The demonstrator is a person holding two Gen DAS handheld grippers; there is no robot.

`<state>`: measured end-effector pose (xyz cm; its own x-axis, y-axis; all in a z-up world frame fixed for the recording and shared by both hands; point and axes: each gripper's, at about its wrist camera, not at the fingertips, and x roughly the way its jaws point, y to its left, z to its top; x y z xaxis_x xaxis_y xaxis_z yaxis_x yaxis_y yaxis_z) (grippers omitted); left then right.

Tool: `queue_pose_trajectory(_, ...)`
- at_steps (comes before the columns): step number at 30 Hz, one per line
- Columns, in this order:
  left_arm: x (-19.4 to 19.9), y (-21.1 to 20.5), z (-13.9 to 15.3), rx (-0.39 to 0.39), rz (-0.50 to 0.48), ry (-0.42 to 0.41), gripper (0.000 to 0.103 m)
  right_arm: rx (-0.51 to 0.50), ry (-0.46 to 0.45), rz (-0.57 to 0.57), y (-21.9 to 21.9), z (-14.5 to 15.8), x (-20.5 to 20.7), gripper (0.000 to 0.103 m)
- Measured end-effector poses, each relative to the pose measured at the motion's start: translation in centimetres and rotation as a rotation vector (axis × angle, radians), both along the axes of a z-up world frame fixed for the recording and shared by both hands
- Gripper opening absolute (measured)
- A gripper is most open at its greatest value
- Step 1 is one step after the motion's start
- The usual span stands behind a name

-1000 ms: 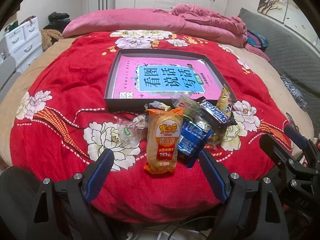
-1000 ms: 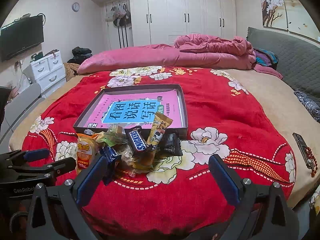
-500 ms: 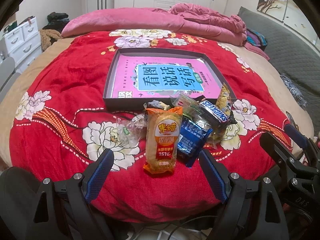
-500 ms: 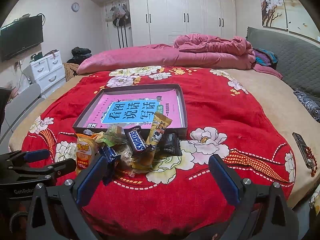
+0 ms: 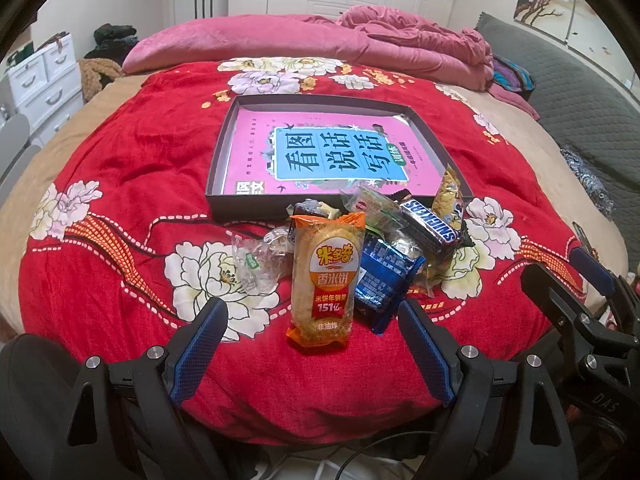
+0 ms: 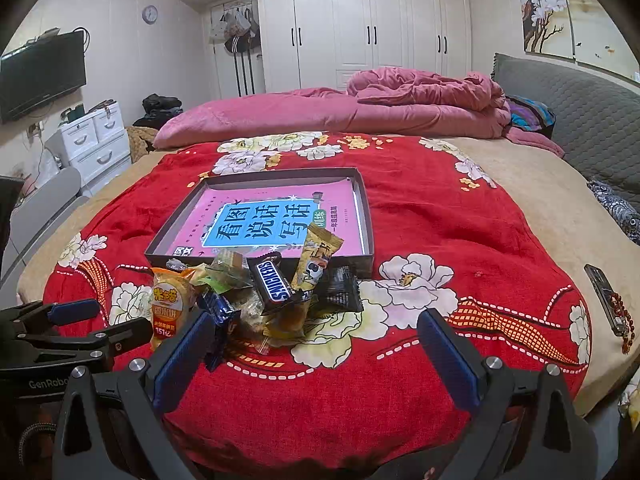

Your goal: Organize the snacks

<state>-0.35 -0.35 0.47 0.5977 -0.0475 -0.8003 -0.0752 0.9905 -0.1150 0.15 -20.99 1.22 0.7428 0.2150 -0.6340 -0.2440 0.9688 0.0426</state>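
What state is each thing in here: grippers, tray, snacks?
Left gripper: open, empty, short of the pile.
Right gripper: open, empty.
Tray: on the blanket, no snacks inside.
Rice cracker: sealed, lying at the pile's front.
Snickers: sealed, propped on the pile.
Blue pack: sealed, beside the rice cracker.

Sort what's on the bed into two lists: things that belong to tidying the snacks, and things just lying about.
For the job:
- orange rice cracker pack
- blue wrapper
- Snickers bar
- yellow packet
- black packet
- clear-wrapped sweets
- dark tray
- left gripper and right gripper, both open

Lying about:
- pink quilt
- remote
- bead string
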Motion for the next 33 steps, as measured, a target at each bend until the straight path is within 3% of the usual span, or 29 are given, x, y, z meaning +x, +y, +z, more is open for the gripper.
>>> queue_pose_trajectory(17, 0.5, 0.8, -0.9, 0.000, 0.022, 0.019, 0.088, 0.011, 0.003, -0.005, -0.2, 0.0, 0.3, 0.102)
queue_pose_trajectory(24, 1.7, 2.2, -2.9, -0.079, 0.041, 0.095, 0.088, 0.039, 0.030, -0.021, -0.8, -0.5, 1.6, 0.102)
queue_pose_trajectory(33, 2.9, 1.5, -4.1, -0.101, 0.009, 0.122, 0.088, 0.050, 0.060, -0.003, -0.5, -1.5, 2.8, 0.102)
